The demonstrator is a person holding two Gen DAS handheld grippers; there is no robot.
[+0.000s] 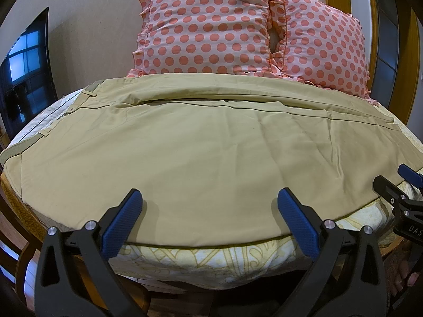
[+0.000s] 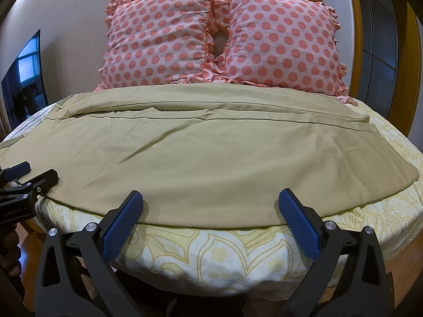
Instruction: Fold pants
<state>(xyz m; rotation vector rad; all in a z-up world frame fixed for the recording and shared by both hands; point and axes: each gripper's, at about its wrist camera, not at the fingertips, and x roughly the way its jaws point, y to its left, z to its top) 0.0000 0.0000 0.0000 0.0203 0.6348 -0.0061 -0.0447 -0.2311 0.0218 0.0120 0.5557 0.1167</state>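
Observation:
Tan pants (image 1: pixel 201 148) lie flat across the bed, waistband at the left, leg hems at the right; they also show in the right wrist view (image 2: pixel 206 153). My left gripper (image 1: pixel 208 198) is open and empty, its blue pads just above the pants' near edge. My right gripper (image 2: pixel 210 198) is open and empty over the same near edge, further right. Each gripper shows at the edge of the other's view: the right gripper (image 1: pixel 396 185) and the left gripper (image 2: pixel 29 177).
Two pink polka-dot pillows (image 1: pixel 211 26) (image 2: pixel 283 42) stand against the wall behind the pants. A yellow-patterned bedsheet (image 2: pixel 211 259) covers the bed, whose front edge is right below the grippers. A dark TV screen (image 1: pixel 23 74) is at the left, a wooden door frame (image 2: pixel 357 26) at the right.

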